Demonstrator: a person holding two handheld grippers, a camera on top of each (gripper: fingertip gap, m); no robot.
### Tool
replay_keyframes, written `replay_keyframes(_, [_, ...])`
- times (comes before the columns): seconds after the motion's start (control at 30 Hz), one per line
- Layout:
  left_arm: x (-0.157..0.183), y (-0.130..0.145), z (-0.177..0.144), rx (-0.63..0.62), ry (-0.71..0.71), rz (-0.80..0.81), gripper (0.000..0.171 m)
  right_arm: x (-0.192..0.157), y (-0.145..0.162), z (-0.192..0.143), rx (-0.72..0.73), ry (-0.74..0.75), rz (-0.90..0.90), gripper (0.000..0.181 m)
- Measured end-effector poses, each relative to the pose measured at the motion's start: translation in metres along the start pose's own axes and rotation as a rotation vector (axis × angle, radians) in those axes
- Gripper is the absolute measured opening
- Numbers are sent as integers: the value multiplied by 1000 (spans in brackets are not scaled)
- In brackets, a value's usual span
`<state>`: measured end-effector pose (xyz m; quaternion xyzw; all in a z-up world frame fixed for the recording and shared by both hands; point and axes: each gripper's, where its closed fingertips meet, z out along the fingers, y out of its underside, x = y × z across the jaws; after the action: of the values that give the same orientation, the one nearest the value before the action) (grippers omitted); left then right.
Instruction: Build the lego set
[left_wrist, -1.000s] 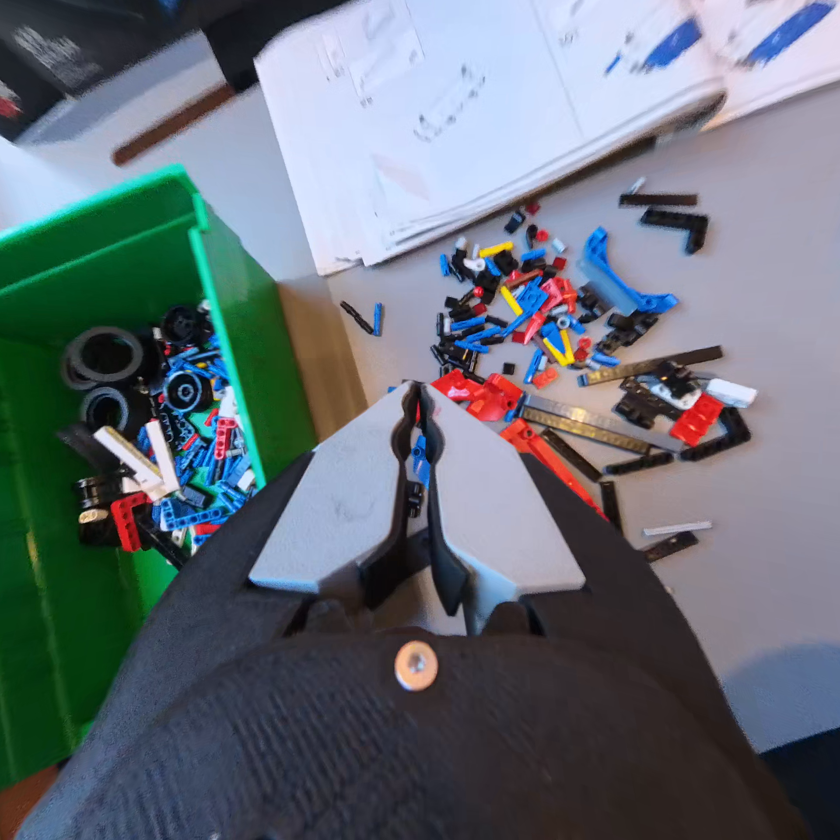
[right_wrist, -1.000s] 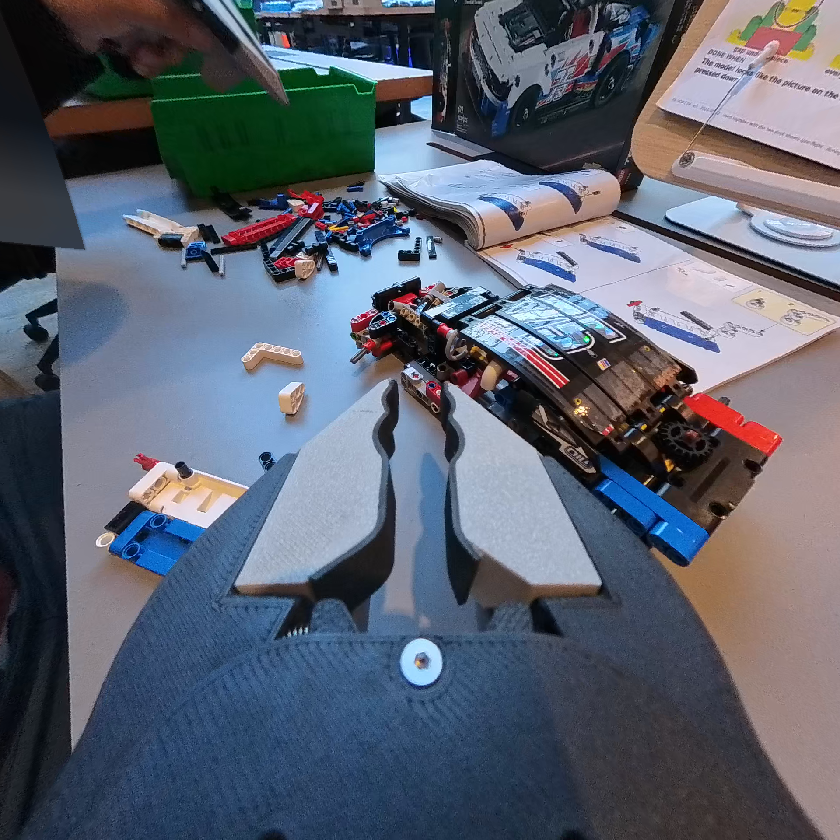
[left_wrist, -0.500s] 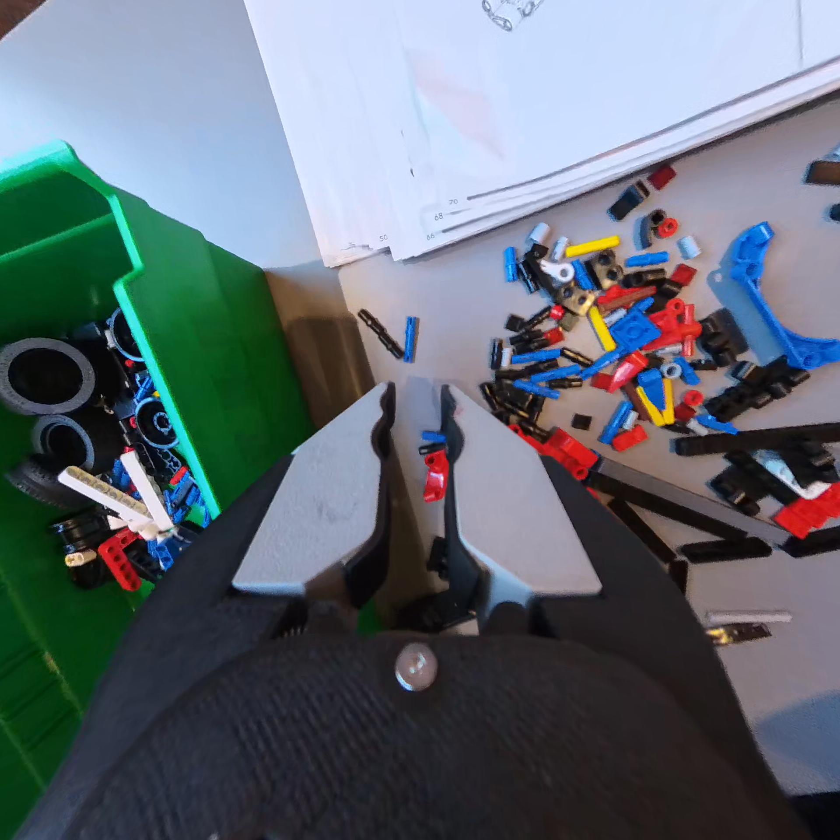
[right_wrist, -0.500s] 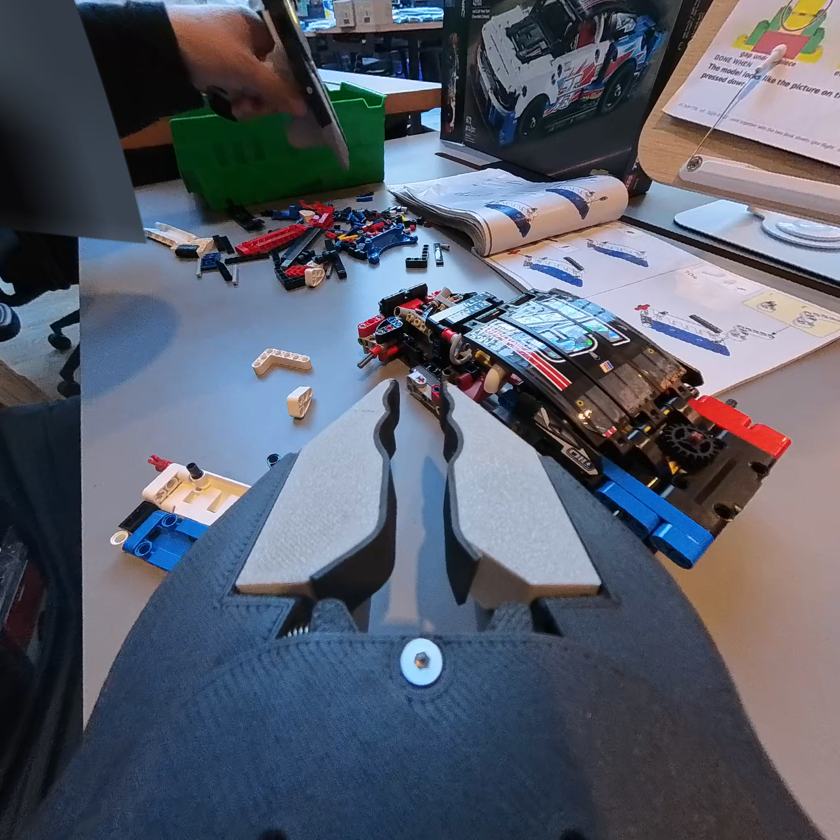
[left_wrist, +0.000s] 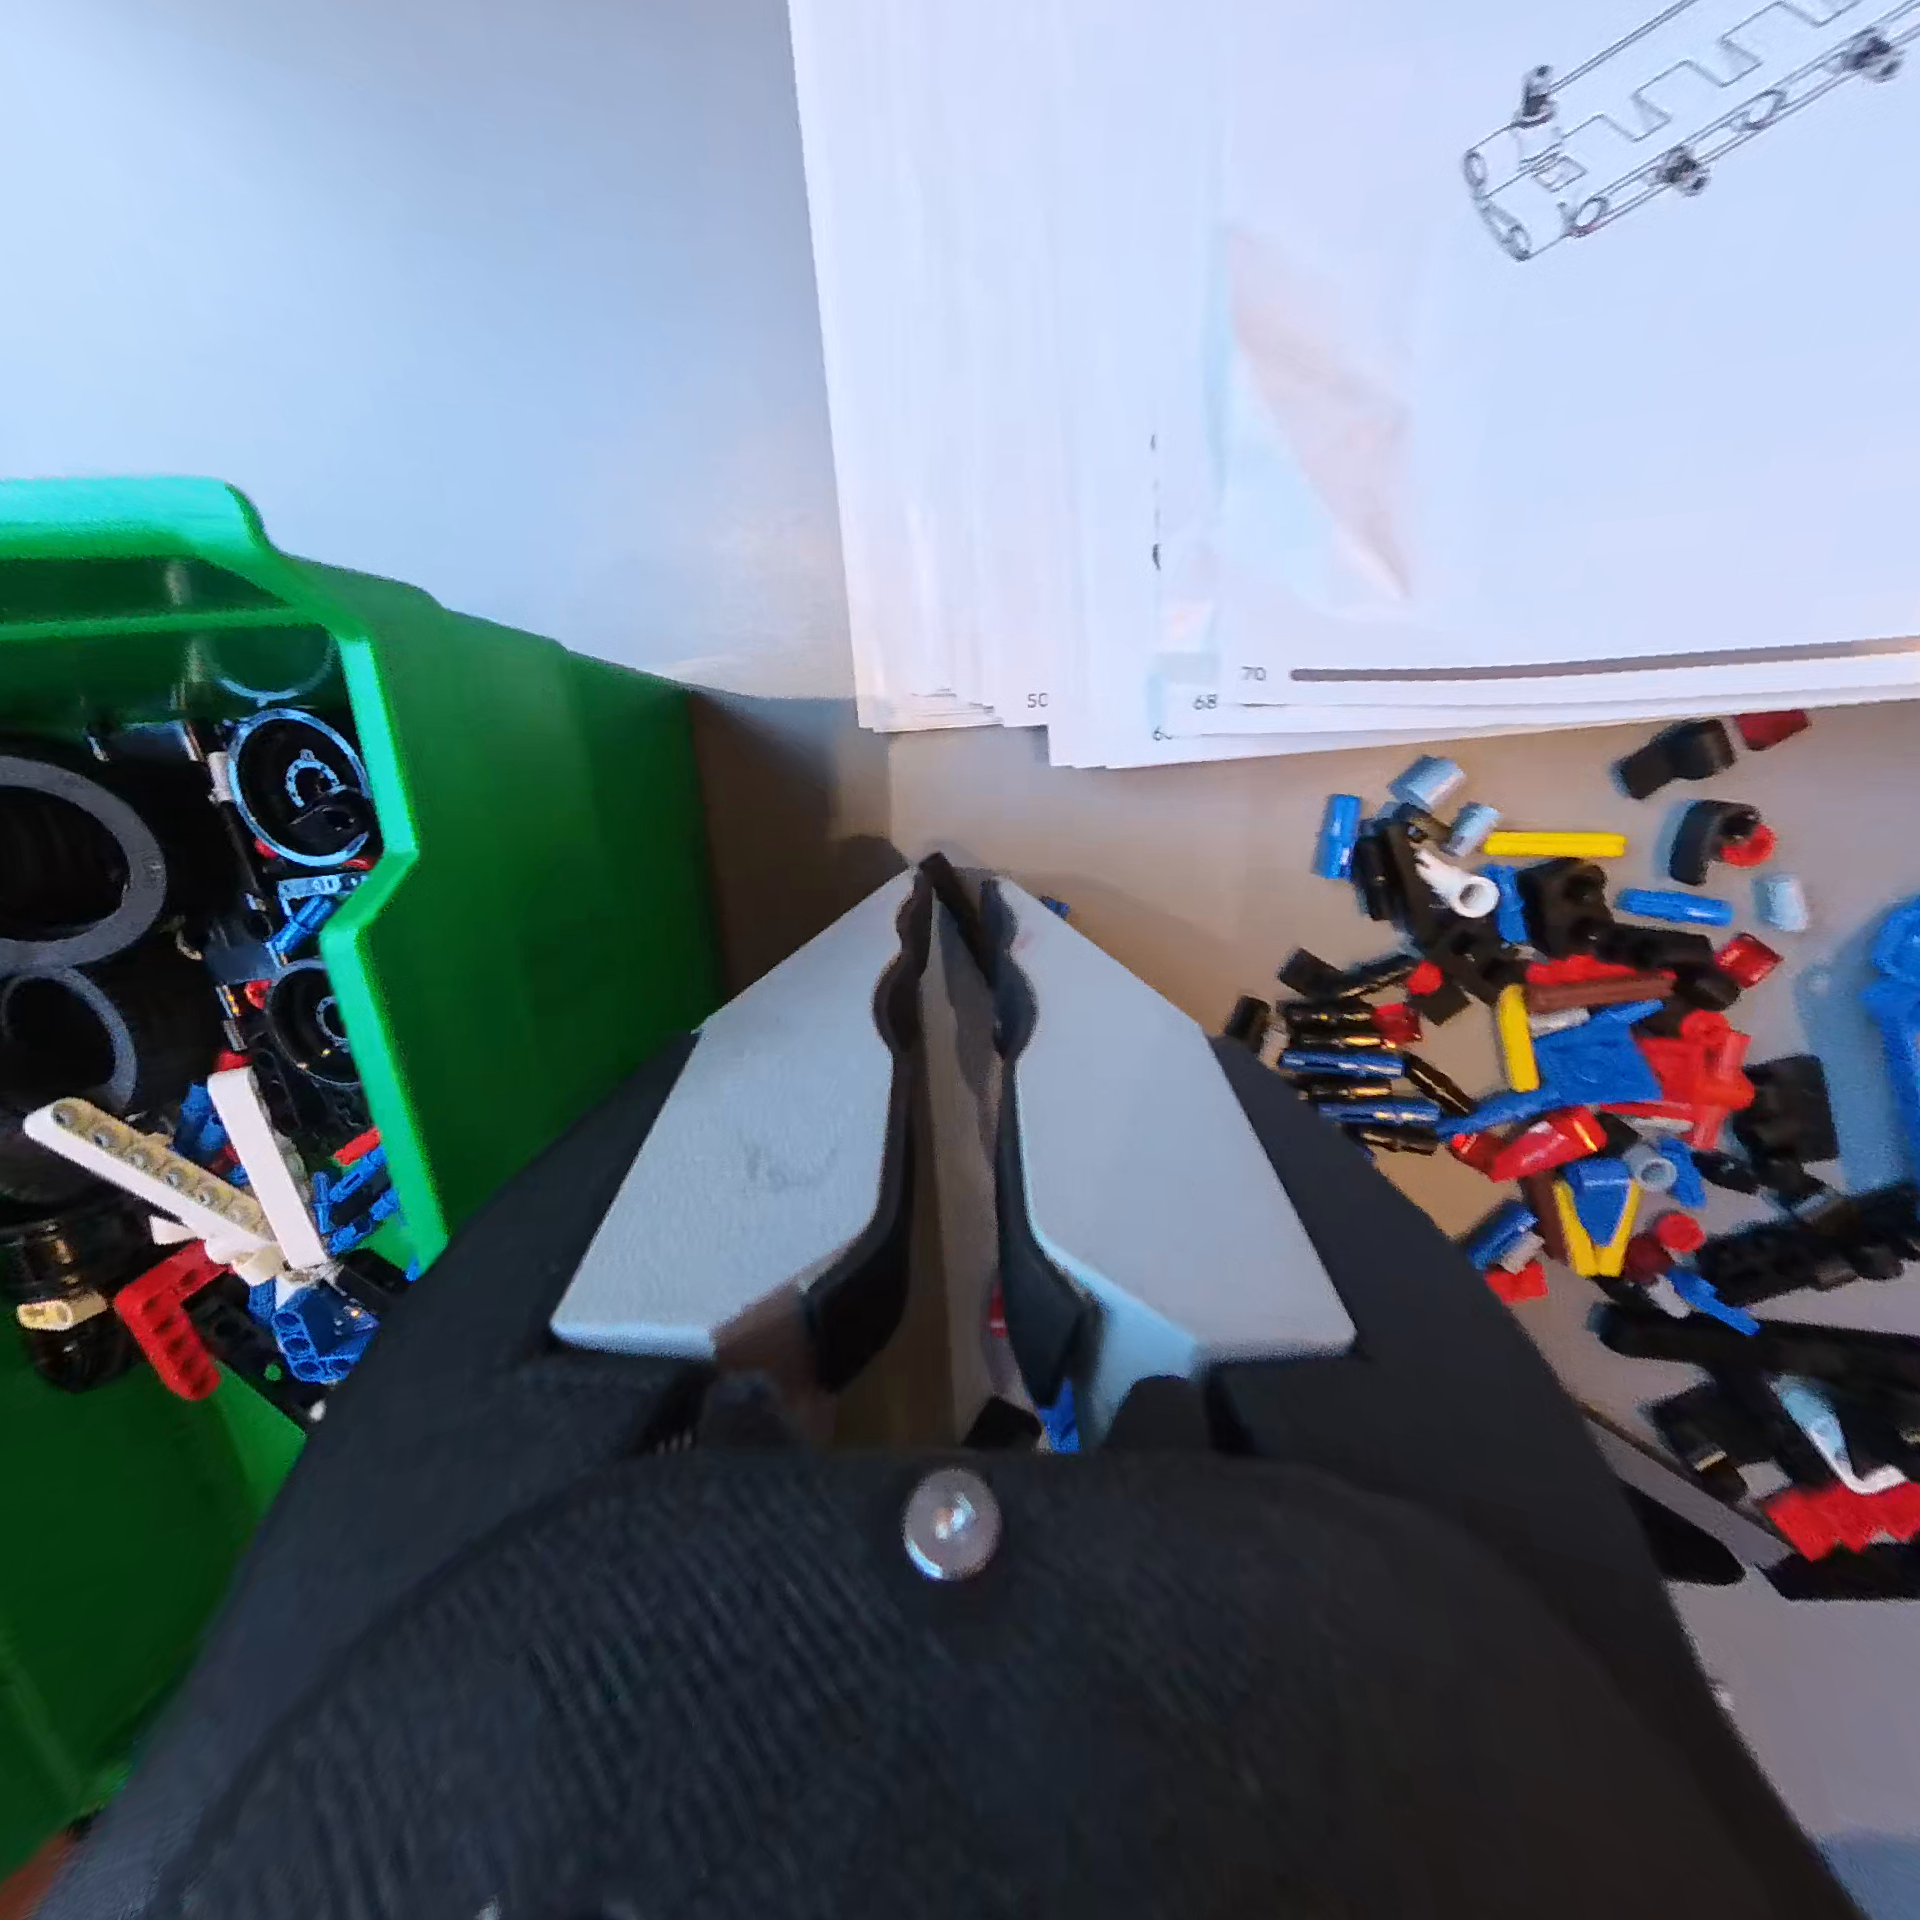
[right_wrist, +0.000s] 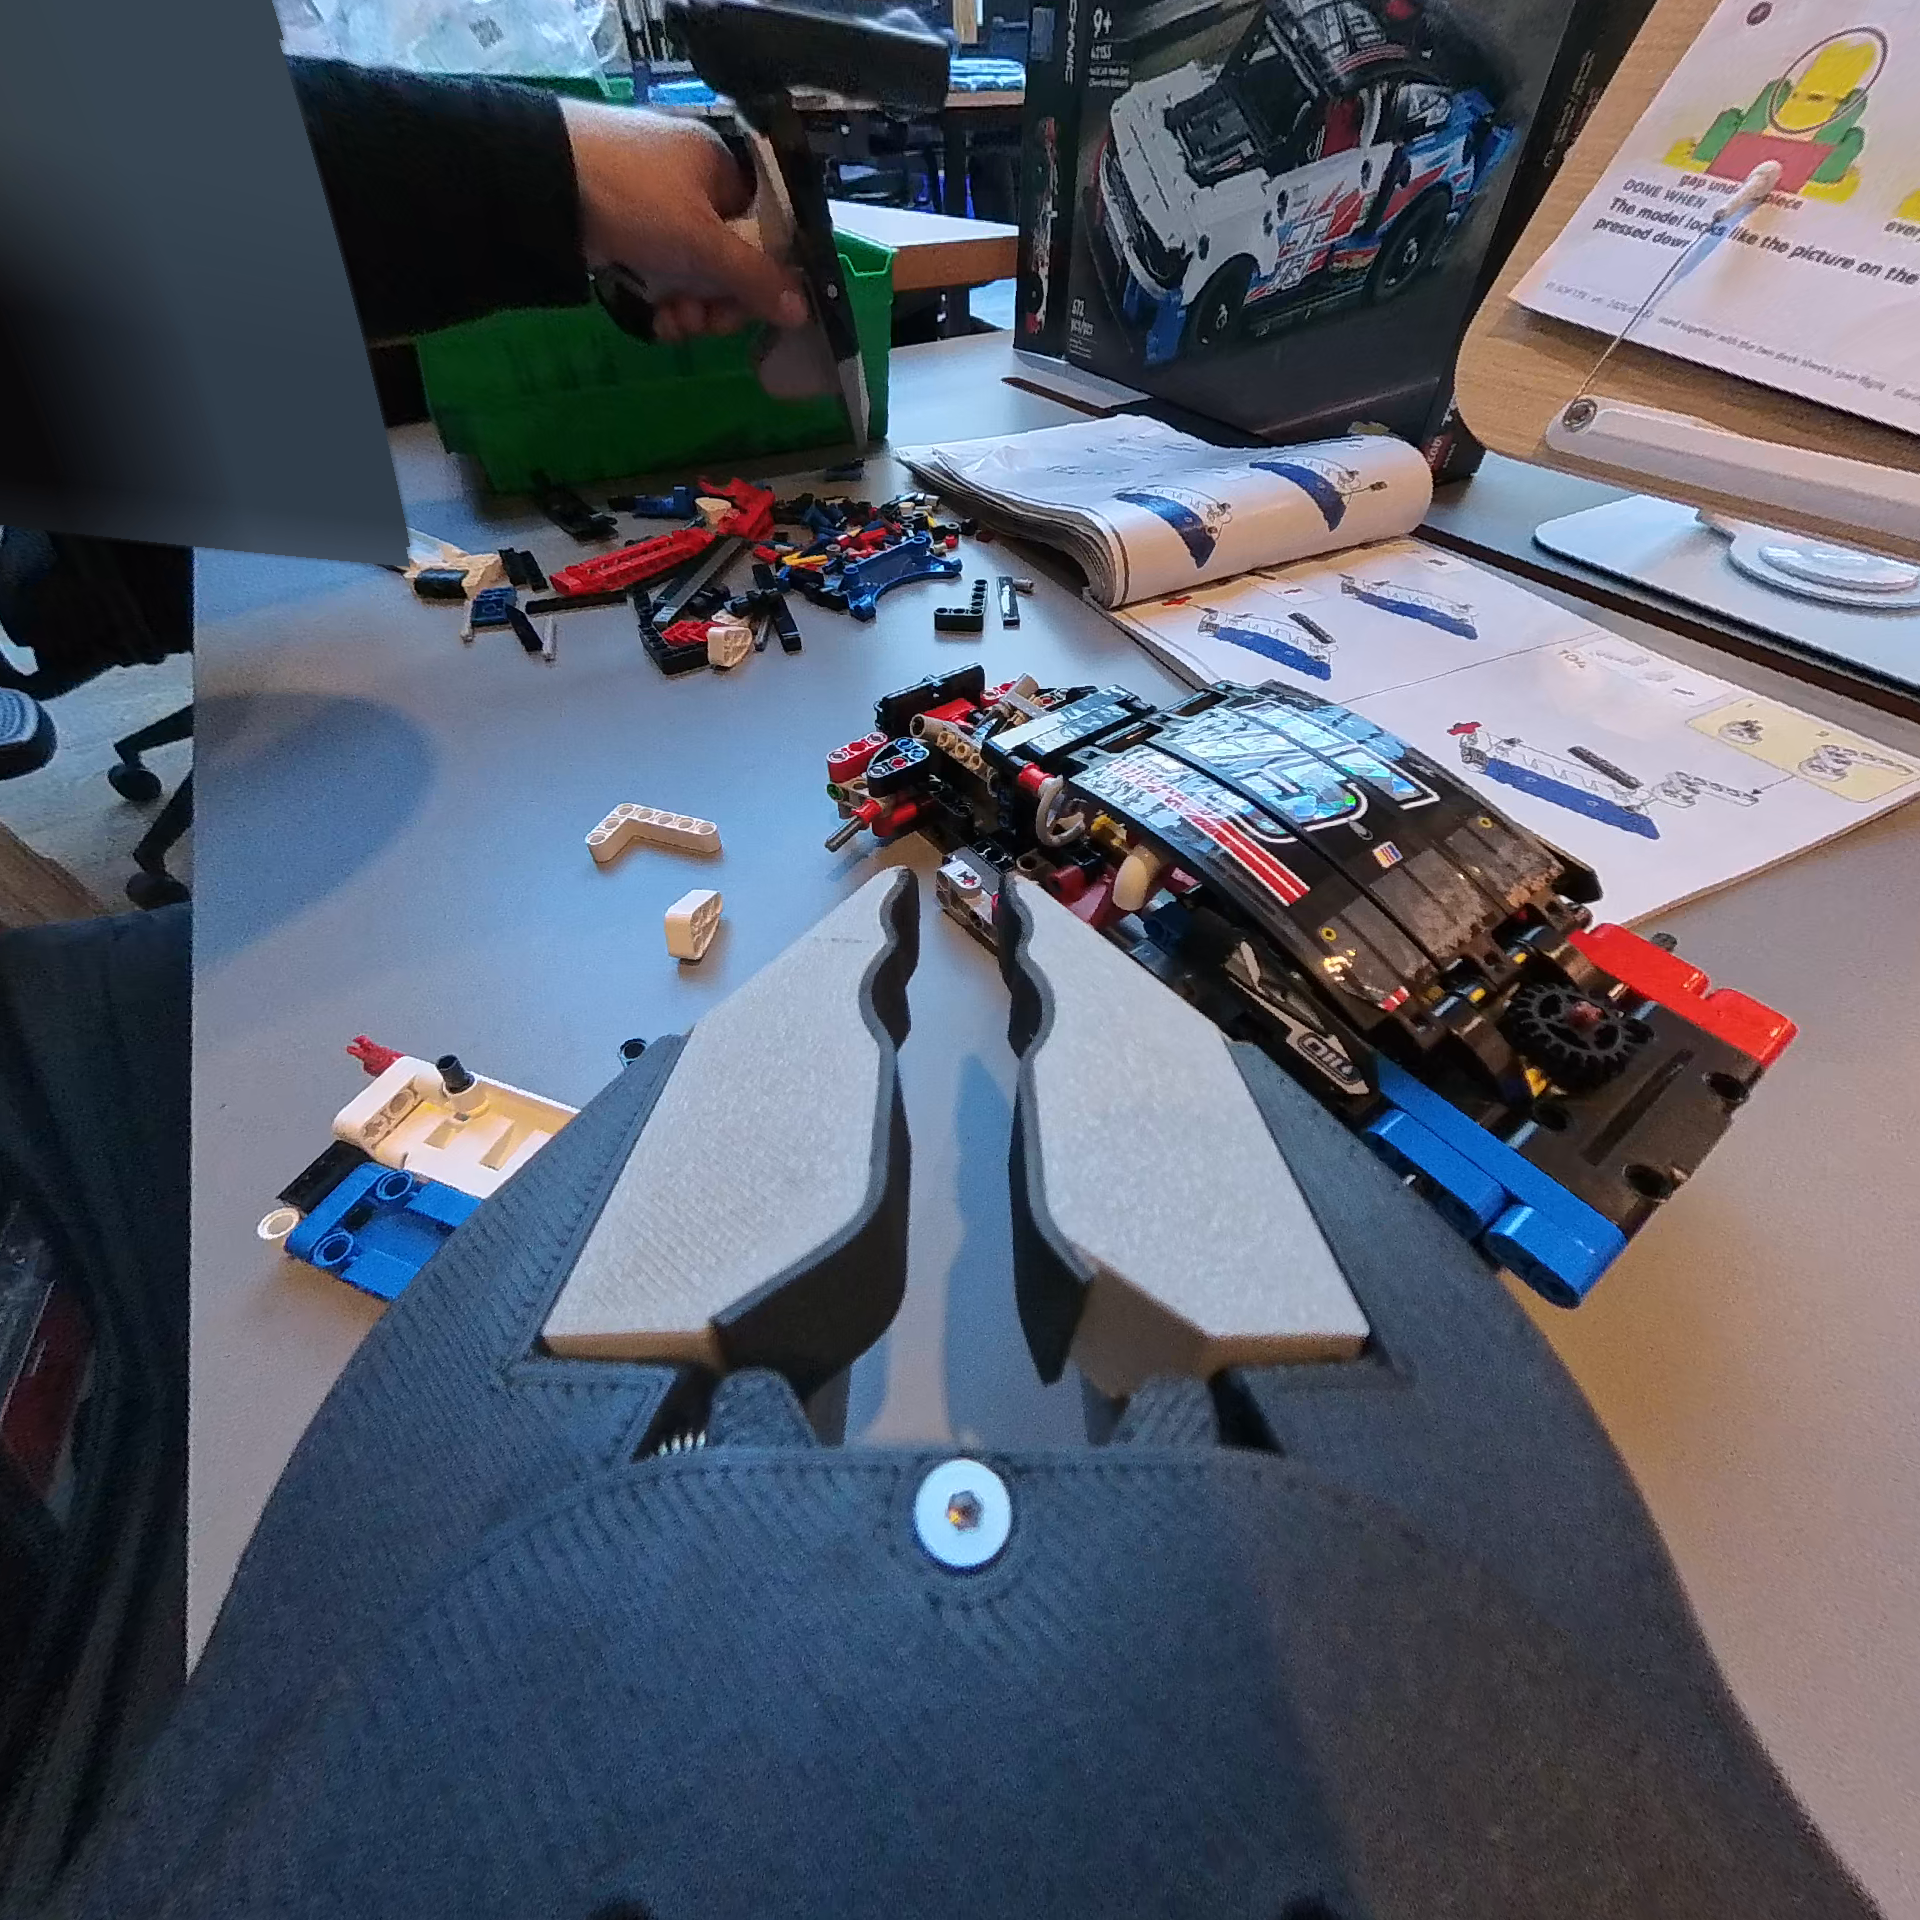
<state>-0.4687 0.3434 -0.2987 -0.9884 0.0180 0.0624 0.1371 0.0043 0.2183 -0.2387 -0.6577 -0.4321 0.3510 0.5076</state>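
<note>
My left gripper (left_wrist: 951, 894) points down at the table between the green bin (left_wrist: 499, 935) and the loose pile of small pieces (left_wrist: 1558, 1039). Its jaws stand nearly together on a small black pin (left_wrist: 948, 883) at the tips; a blue pin pokes out beside the right finger. The right wrist view shows it far off (right_wrist: 857, 416), held by a hand in front of the bin (right_wrist: 644, 395). My right gripper (right_wrist: 958, 904) is open and empty, low over the table, tips just short of the side of the partly built black car (right_wrist: 1299, 862).
The open instruction booklet (left_wrist: 1351, 416) lies behind the pile and also shows in the right wrist view (right_wrist: 1195, 499). A white L beam (right_wrist: 649, 831), a small white piece (right_wrist: 694, 922) and a white-and-blue subassembly (right_wrist: 416, 1164) lie left of the car. The set's box (right_wrist: 1268, 208) stands at the back. About 50 cm separates my left fingertips from my right. Measured from the fingertips, the small white piece (right_wrist: 694, 922) is 11 cm or so from the right gripper and 45 cm from the left.
My left gripper let go of a blue piece, moved forward and down toward the bin and booklet, and its jaws closed on the black pin. The right gripper barely moved.
</note>
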Motion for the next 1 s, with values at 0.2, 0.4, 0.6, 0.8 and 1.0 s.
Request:
replay_keyframes(0.2, [4, 4, 13, -33, 41, -56, 10, 0, -1, 0, 3, -1, -3, 12])
replay_keyframes(0.4, [6, 4, 13, -23, 45, -40, 3, -1, -1, 0, 6, 1, -6, 11])
replay_keyframes(0.6, [3, 5, 11, -24, 20, -1, 3, -1, -1, 0, 6, 3, -9, 11])
replay_keyframes(0.8, [45, -7, -38, 100, 79, 119, 3, 0, -1, 0, 7, 2, -7, 11])
replay_keyframes(1.0, [240, 63, -108, 181, 490, 538, 3, -1, -1, -1, 9, 2, -15, 10])
